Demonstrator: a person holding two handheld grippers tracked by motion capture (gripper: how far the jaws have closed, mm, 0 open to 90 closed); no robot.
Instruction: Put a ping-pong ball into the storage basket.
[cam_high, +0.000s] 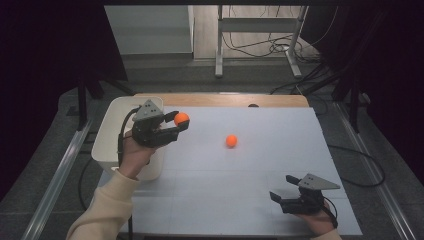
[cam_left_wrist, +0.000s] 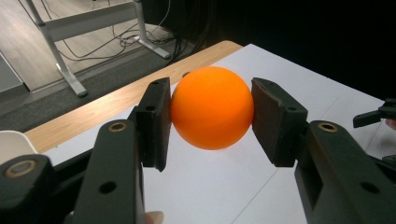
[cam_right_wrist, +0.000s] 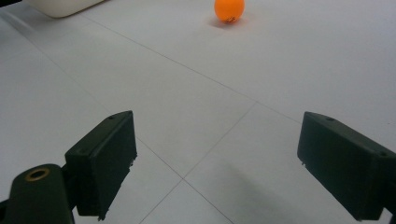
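My left gripper (cam_high: 179, 120) is shut on an orange ball (cam_high: 181, 118), held above the table's left side beside a white bin (cam_high: 107, 137). In the left gripper view the ball (cam_left_wrist: 211, 107) sits squeezed between both pads (cam_left_wrist: 156, 122). A second orange ball (cam_high: 231, 141) lies loose on the white table top (cam_high: 260, 165), near the middle. It appears at the top of the right gripper view too, as the ball (cam_right_wrist: 229, 10) far ahead of the jaws. My right gripper (cam_high: 281, 187) rests low at the front right, jaws wide apart with nothing between them.
The white bin stands at the table's left edge, partly under my left hand. A wooden strip (cam_high: 220, 100) runs along the far edge of the table. Beyond it are a metal frame's legs (cam_high: 260, 45) and floor cables.
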